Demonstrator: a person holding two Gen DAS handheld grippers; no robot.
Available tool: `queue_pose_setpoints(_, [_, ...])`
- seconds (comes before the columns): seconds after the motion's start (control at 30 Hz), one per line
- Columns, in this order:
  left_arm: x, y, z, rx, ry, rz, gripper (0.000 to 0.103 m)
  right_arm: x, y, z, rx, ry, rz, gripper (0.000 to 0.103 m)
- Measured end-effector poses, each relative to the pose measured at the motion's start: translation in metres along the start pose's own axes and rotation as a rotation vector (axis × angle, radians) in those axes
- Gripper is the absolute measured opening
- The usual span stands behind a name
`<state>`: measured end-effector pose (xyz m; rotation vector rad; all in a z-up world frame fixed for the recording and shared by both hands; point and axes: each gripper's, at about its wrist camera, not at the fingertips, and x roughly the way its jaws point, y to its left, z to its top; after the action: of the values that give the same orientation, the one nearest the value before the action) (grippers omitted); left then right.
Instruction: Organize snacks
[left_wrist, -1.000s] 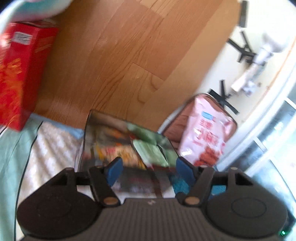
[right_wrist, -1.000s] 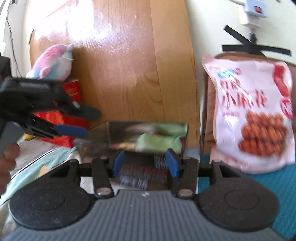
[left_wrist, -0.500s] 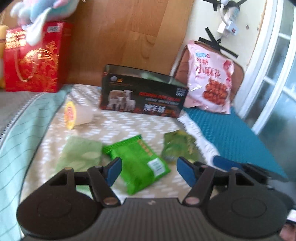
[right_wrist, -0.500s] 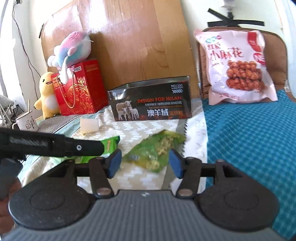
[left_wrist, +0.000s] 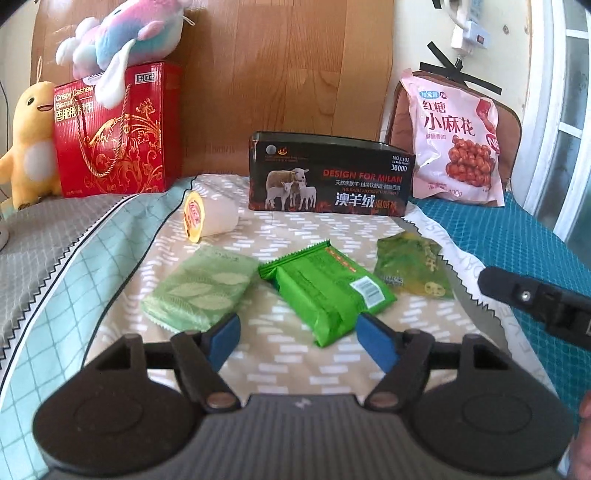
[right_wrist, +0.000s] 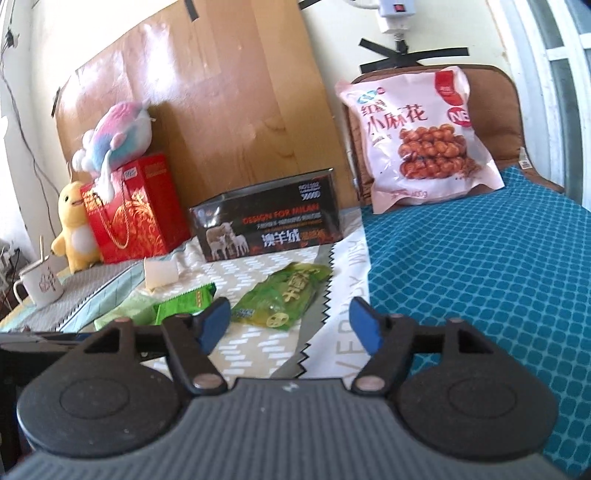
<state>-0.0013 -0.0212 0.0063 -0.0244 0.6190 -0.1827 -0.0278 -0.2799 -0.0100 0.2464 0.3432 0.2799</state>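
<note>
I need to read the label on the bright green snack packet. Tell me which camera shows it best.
The left wrist view. There the bright green snack packet lies whole and unobstructed on the patterned cloth, barcode side up. In the right wrist view only one end of it shows, behind the right gripper.

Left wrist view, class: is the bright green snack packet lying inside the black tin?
No. The bright green snack packet lies flat on the patterned cloth, in front of the black tin and apart from it.
</note>
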Motion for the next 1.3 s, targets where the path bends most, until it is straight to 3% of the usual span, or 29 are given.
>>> queue_pose_setpoints(0.37, [-0.0003, -0.0017, -0.0015, 0.009, -0.008, 0.007, 0.073, -0.0031, -0.0013, -0.0005, 0.008, -0.018, 0.001, 0.08])
queue_pose_setpoints(1.3, [-0.007, -0.0008, -0.0024, 0.002, -0.049, -0.039, 0.082, 0.0005, 0.0018, -0.0002, -0.009, 0.008, 0.008, 0.084])
